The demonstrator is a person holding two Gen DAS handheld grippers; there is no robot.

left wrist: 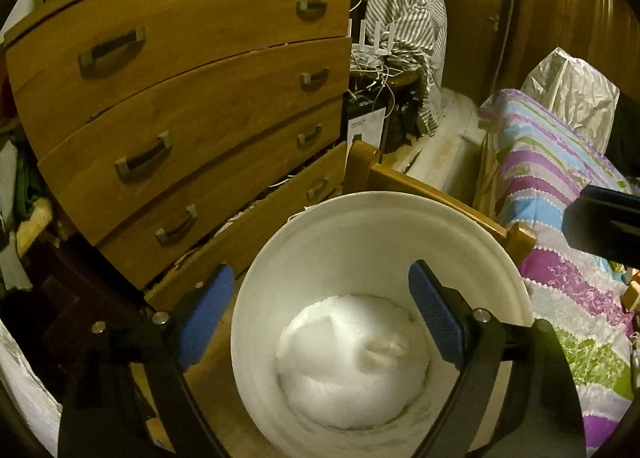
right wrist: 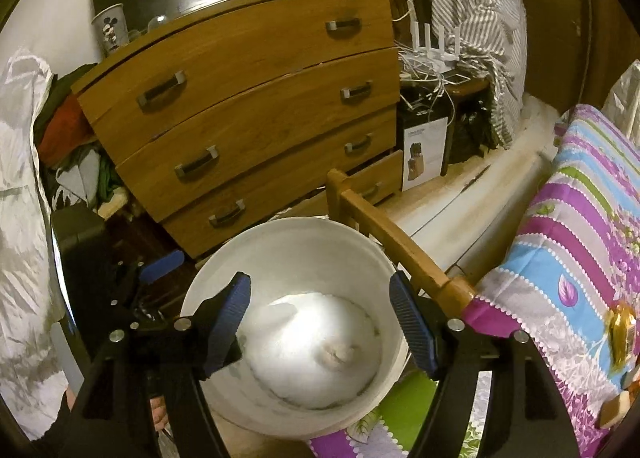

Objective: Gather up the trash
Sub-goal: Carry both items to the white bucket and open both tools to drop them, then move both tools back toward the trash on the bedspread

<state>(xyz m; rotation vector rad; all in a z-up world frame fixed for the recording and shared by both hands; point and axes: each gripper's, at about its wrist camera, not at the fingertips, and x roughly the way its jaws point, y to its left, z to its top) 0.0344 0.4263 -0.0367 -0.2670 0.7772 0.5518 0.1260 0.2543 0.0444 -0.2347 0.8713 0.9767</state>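
Both of your hand-held grippers hung over a white bucket (left wrist: pixel 376 242) that stood on the floor in front of a wooden chest of drawers (left wrist: pixel 180 98), with a bed under a striped quilt (right wrist: pixel 568 226) just to its right. The left hand-held gripper (left wrist: pixel 320 310) stood wide open, its blue pads straddling the bucket's near-left rim and holding nothing. The right hand-held gripper (right wrist: pixel 320 322) was open as well, with nothing pressed between its pads. The trash, a white crumpled bundle (right wrist: pixel 312 346) that looked like a thin plastic bag or wadding, lay at the bottom of the bucket, touching its wall on the near side, with a small twisted nub (right wrist: pixel 338 354) poking up right of its middle. By its look, you were dealing with something light, soft and easily squashed, likely slick if it was film, and not fragile. That nub seemed the surest place to pinch, since the rounded bulk would likely slide out of the pads. The bucket itself appeared stiff and light; its rim offered a firm hold.
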